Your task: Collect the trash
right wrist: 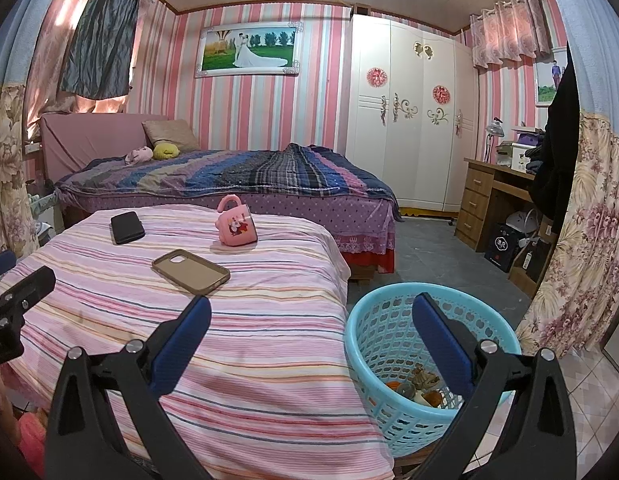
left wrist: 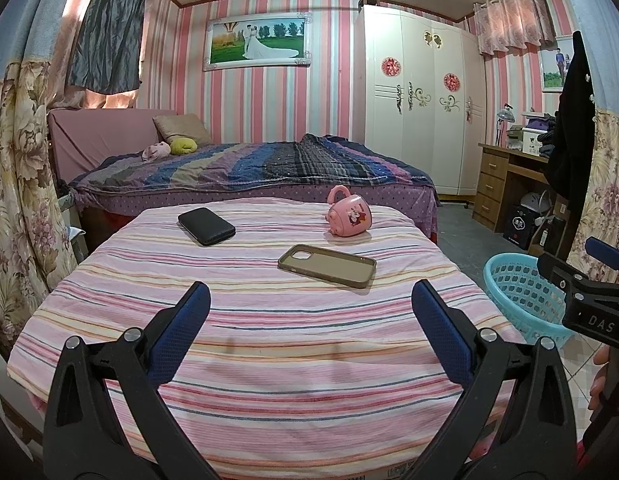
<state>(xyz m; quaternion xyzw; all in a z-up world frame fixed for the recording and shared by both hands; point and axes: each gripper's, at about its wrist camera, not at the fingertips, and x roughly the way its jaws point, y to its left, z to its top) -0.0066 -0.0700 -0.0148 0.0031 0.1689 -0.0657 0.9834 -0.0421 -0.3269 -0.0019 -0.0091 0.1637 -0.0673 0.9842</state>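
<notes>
Left wrist view
- Left gripper (left wrist: 309, 332): fingers spread wide, holding nothing, above the striped tabletop (left wrist: 269, 344).
- On tabletop: black phone (left wrist: 206, 226), empty phone case (left wrist: 327, 265), pink mug (left wrist: 348, 217) on its side; no loose scraps in sight.

Right wrist view
- Right gripper (right wrist: 311, 340): fingers apart, empty, over the blue basket (right wrist: 373, 344).
- Trash (right wrist: 421, 388): small scraps at the basket bottom, beside the tabletop.
- Handling, judged: light, crumpled, soft; pinch at the bulk.
</notes>
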